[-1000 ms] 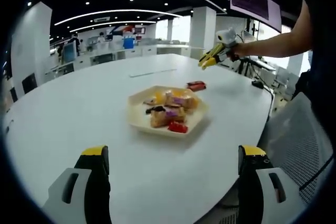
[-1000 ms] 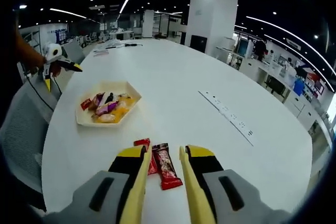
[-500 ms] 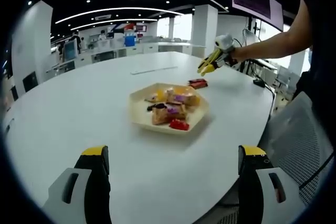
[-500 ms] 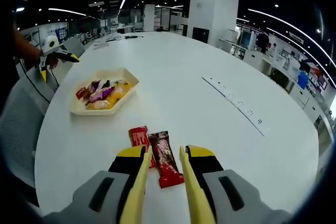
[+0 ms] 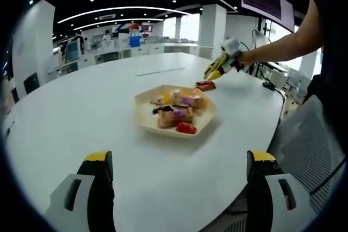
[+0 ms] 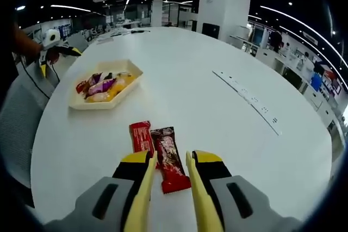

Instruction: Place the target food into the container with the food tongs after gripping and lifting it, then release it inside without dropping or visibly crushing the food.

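Right hand-held gripper [image 6: 169, 180] has closed in, its narrowly parted jaws empty, straddling the dark-red snack bar [image 6: 167, 158]; pickup looks imminent. Left hand-held gripper [image 5: 179, 188] waits wide open.

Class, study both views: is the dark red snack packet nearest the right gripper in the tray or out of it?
Out. The dark red snack packet lies flat on the white table, beside a red packet, apart from the tray.

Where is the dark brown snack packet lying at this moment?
In the right gripper view, the dark brown snack packet lies flat on the white table, beside the red packet, its near end between the right hand-held gripper jaws.
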